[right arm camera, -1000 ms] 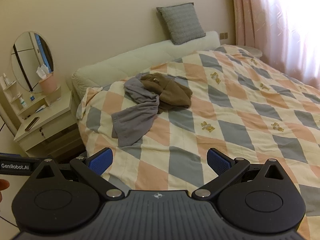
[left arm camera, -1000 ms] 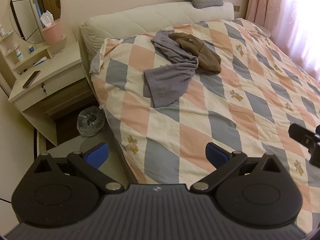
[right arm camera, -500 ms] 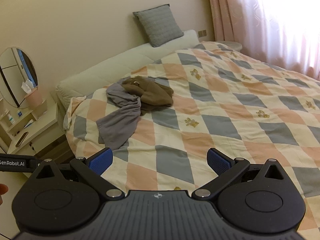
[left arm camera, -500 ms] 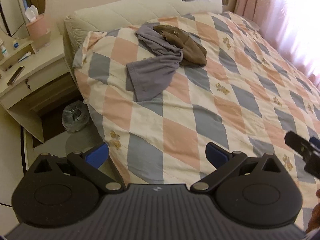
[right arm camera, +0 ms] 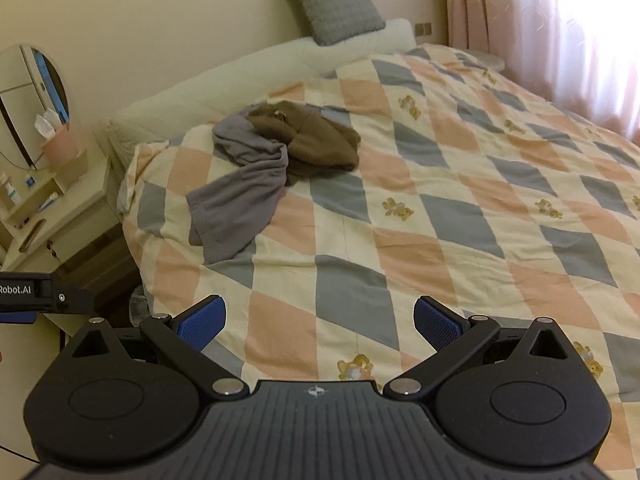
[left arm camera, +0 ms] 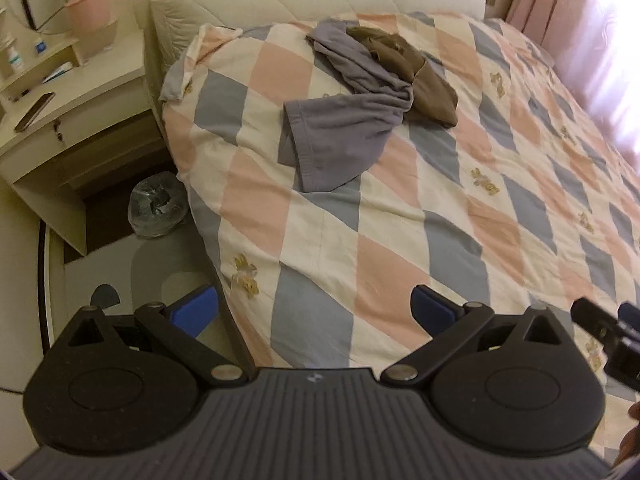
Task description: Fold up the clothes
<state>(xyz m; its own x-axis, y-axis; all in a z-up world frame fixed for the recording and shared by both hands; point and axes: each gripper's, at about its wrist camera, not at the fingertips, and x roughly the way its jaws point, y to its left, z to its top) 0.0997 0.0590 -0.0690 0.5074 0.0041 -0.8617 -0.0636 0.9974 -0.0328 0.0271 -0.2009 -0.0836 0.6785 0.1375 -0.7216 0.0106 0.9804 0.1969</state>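
A crumpled grey garment (left arm camera: 344,128) (right arm camera: 240,196) lies on the checked quilt (left arm camera: 400,248) (right arm camera: 460,208) near the head of the bed, draped partly under a bunched brown garment (left arm camera: 416,76) (right arm camera: 320,140). My left gripper (left arm camera: 316,310) hangs open over the bed's near left edge, well short of the clothes, with nothing between its blue pads. My right gripper (right arm camera: 320,320) is also open and empty above the quilt's near part. Part of the right gripper's body shows at the right edge of the left wrist view.
A cream dressing table (left arm camera: 68,96) (right arm camera: 60,216) with a round mirror, pink tissue holder and small bottles stands left of the bed. A bin with a plastic liner (left arm camera: 158,210) sits on the floor beside it. A grey pillow (right arm camera: 334,2) leans on the headboard; pink curtains (right arm camera: 560,28) hang right.
Both grippers have shifted their views: the left wrist now sits closer to the clothes, which look larger and more central. The right wrist view has swung back leftward. Both stay open.
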